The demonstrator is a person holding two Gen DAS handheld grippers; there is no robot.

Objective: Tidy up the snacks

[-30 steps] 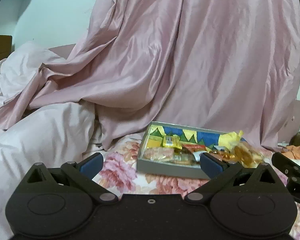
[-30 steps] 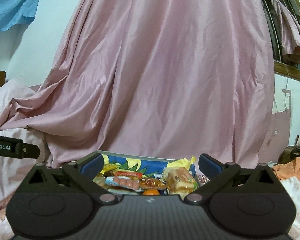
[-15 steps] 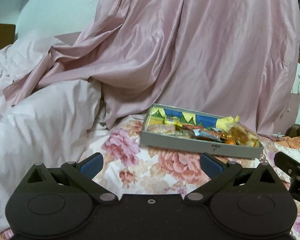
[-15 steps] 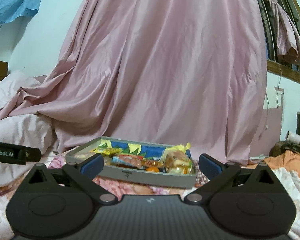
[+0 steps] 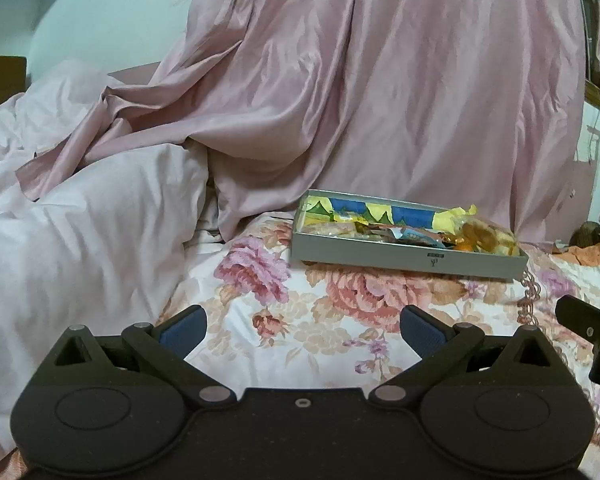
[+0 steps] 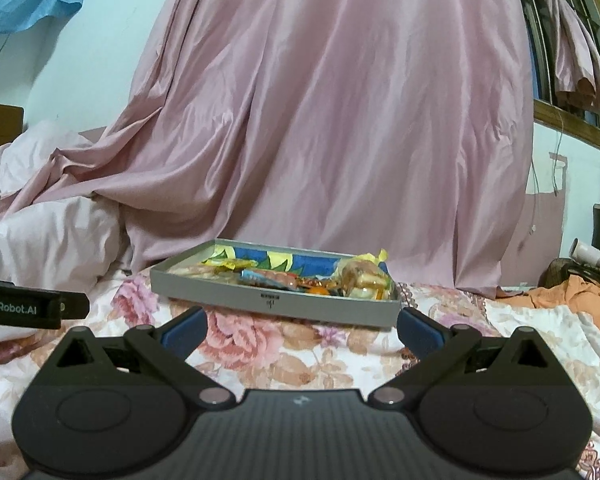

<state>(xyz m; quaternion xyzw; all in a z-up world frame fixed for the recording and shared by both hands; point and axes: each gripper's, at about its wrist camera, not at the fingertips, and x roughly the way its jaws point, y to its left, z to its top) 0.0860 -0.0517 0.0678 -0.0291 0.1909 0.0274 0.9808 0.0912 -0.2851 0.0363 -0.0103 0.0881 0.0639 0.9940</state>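
A shallow grey box (image 5: 408, 256) with a blue, yellow and green patterned inner wall lies flat on the floral bedspread (image 5: 340, 320) near its far edge, filled with wrapped snacks (image 6: 300, 276), a clear-bagged bun (image 6: 366, 280) at its right end.

Lighting: soft, even indoor light, moderately bright, with a cool greenish cast on the pale wall (image 5: 111, 20); source not visible.
Sheen: broad, dull highlights along the folds of the hanging pink satin curtain (image 6: 340, 120) — no hard glare.
Shadows: shallow; a dark pocket where the curtain meets the rumpled white bedding (image 5: 83, 232), and a thin shadow under the shallow grey cardboard box (image 6: 275, 300).
Sharpness: mid-frame fairly crisp; fine detail of the wrappers in the box smeared; left margin of the left wrist view slightly blurred.
Distortion: strong fisheye bowing — the brown wooden window frame (image 6: 572, 120) curves, and the corners of the right wrist view vignette to black.
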